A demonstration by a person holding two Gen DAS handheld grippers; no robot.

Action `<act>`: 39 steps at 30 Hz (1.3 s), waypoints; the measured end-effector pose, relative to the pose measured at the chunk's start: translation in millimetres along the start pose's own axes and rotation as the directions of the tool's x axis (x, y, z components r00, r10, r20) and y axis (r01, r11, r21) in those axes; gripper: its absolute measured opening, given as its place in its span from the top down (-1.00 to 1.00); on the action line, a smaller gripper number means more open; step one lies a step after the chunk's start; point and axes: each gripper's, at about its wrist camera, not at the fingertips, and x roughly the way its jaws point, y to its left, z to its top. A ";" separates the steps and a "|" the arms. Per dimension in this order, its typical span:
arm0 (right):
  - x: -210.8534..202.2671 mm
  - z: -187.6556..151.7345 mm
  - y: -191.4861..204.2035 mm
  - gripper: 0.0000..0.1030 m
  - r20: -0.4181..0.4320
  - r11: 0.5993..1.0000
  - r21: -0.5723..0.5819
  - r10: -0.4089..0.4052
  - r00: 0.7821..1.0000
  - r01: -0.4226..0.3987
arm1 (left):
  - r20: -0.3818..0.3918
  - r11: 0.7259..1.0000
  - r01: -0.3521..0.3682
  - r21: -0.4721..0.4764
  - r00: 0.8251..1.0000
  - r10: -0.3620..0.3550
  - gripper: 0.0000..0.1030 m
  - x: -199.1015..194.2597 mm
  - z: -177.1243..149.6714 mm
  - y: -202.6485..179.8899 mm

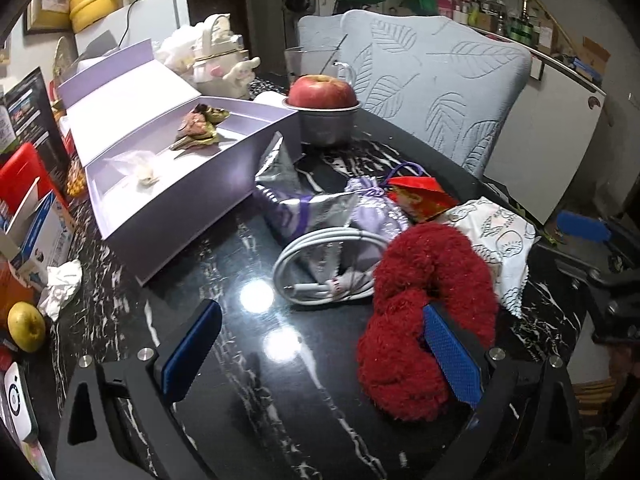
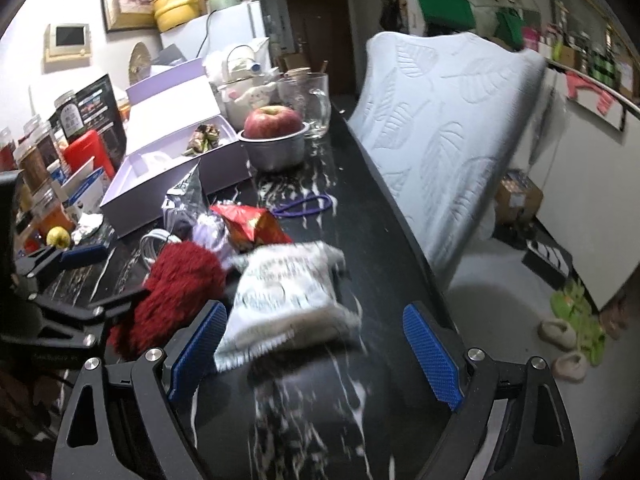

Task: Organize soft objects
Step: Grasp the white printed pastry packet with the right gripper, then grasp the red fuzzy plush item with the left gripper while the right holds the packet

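While both tools gape wide, only the right view shows slippers (image 2: pixel 560 336) beyond the table (image 2: pixel 384 216).

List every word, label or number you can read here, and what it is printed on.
None can be read.
Black carton: print too small.
Blue and white box: print blurred.
Red packet: gold marks, unreadable.
White printed pouch: motion-blurred pattern.
Left gripper body: faint lettering, too small.
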 end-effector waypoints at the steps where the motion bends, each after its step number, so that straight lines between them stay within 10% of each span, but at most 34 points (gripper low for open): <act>1: 5.2 4.1 3.0 -0.77 -0.004 1.000 -0.013 0.001 1.000 -0.001 | 0.001 1.000 -0.002 -0.005 1.000 0.002 -0.97 -0.3 -0.6 2.1; 16: 65.2 18.0 10.8 -0.49 -0.159 0.998 -0.031 0.057 0.986 -0.063 | 0.015 0.999 0.012 -0.035 1.000 -0.011 -0.97 -5.6 0.2 11.1; 25: 49.5 6.6 11.2 -0.21 -0.135 0.997 -0.047 0.054 0.989 -0.060 | 0.080 0.993 0.110 0.031 0.991 -0.112 -0.97 -26.7 3.1 -13.8; 39: 2.9 -31.3 -17.5 -0.22 -0.125 0.999 0.043 0.001 0.992 0.005 | -0.029 0.979 0.160 0.123 0.987 -0.157 -0.97 8.4 -8.7 -56.2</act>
